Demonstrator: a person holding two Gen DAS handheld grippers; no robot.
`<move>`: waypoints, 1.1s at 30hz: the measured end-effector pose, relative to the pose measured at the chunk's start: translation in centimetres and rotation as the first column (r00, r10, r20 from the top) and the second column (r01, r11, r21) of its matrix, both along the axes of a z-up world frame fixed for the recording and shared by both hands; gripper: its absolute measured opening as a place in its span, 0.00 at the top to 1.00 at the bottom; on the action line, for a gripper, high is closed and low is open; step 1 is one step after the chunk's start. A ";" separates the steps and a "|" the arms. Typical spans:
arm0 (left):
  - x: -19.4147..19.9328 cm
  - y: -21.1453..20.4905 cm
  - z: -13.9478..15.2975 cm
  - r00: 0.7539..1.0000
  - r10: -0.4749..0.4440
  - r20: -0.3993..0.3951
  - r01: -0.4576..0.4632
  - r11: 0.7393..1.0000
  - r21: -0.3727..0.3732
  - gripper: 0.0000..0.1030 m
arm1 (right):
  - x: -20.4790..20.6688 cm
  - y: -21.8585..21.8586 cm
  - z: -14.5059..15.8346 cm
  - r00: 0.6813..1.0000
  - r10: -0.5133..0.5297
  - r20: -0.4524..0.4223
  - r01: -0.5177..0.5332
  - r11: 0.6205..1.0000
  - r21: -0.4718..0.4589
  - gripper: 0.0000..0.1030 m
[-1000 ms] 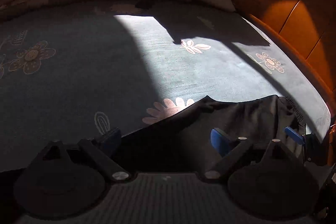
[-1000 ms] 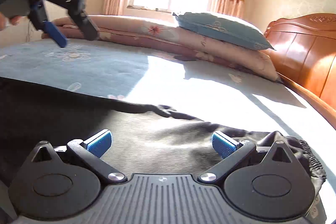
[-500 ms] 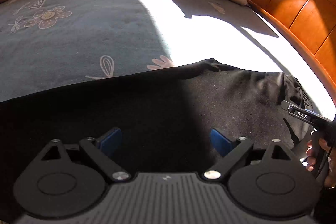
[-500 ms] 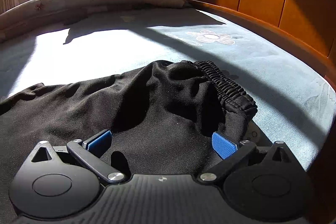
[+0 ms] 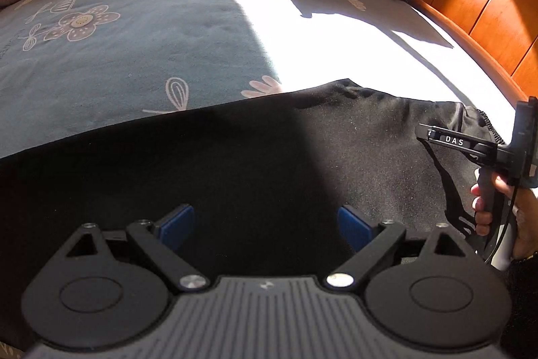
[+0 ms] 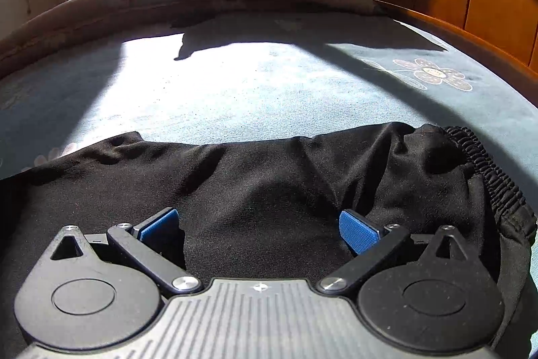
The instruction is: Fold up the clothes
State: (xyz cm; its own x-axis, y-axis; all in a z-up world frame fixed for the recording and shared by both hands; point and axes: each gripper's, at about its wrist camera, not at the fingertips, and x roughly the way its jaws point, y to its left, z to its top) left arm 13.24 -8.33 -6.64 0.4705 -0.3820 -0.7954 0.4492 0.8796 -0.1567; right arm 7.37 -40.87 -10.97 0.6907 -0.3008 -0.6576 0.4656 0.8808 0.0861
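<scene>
Both wide-open tongs, left tongs (image 5: 265,224) and right tongs (image 6: 259,226), hover over the black pants (image 6: 269,184), right nearer the waistband (image 6: 494,177).

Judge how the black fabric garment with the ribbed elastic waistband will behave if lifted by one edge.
The black fabric garment will probably drape limply: it lies in soft wrinkles on the blue floral bedsheet. The ribbed elastic waistband looks thicker, so that end may hang heavier. The matte weave likely grips, not slips.

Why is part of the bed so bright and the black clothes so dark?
Left wrist view: sunlight washes the bedsheet out to white, and shadow hides the folds on the black garment's left half. Right wrist view: softer sun patch, creases visible, edges bent by fisheye.
</scene>
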 end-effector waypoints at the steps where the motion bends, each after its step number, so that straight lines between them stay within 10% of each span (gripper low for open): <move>1: 0.1 -0.2 -0.2 1.000 -0.003 -0.004 0.003 1.000 0.004 0.10 | -0.3 -0.2 0.5 1.000 -0.019 0.009 0.019 1.000 0.016 0.00; 10: 0.0 -0.4 0.0 1.000 -0.024 -0.002 0.024 1.000 0.004 0.10 | 2.5 -0.8 -0.1 0.996 -0.038 -0.077 0.036 0.999 -0.034 0.00; 24: -2.3 3.9 2.5 0.997 0.063 0.042 -0.061 0.997 -0.040 0.10 | -2.6 13.1 5.6 0.958 0.288 0.006 -0.287 0.954 0.087 0.00; 33: -3.4 8.4 2.5 0.987 0.156 0.026 -0.153 0.985 -0.082 0.10 | -0.3 19.9 3.2 0.915 0.389 -0.107 -0.384 0.921 0.063 0.00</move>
State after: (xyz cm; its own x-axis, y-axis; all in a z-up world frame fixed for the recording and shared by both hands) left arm 9.82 0.05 -4.09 0.5533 -0.3639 -0.7493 0.3145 0.9242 -0.2166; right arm 7.05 -20.94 -7.72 0.6667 0.0028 -0.7453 0.0982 0.9909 0.0916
